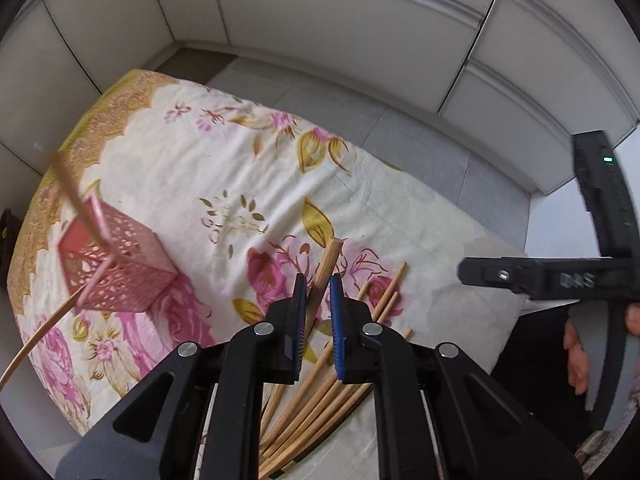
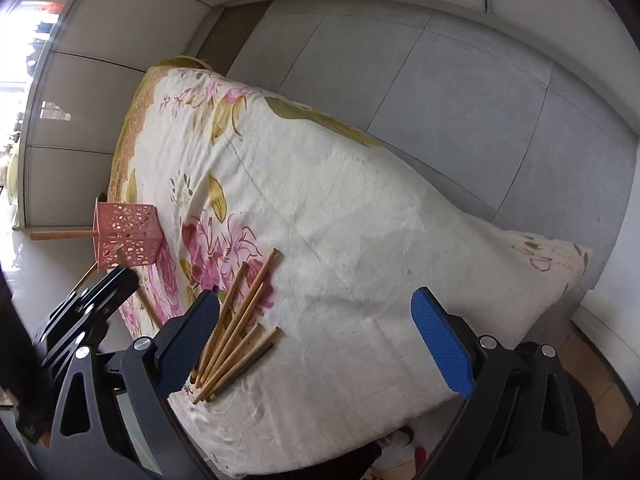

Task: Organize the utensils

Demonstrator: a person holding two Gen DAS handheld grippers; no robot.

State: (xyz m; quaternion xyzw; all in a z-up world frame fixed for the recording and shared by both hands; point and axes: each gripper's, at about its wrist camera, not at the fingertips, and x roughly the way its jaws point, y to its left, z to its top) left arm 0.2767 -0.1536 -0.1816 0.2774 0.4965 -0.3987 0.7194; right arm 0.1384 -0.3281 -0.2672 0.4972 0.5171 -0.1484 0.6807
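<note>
A pink perforated holder [image 1: 120,268] stands on the floral tablecloth [image 1: 224,168] at the left, with two wooden chopsticks [image 1: 76,200] leaning out of it. It also shows in the right wrist view [image 2: 126,236]. A pile of several wooden chopsticks [image 1: 320,392] lies on the cloth, and shows in the right wrist view too [image 2: 236,336]. My left gripper [image 1: 319,292] is shut on one chopstick [image 1: 327,264] that points up and away, held over the pile. My right gripper [image 2: 316,336] is open and empty, hovering over the cloth just right of the pile.
The table's far edge meets a grey tiled floor [image 1: 400,128] and white panelled walls [image 1: 340,20]. The right gripper's black body [image 1: 560,276] shows at the right of the left wrist view. The left gripper's body [image 2: 88,312] stands close beside the holder.
</note>
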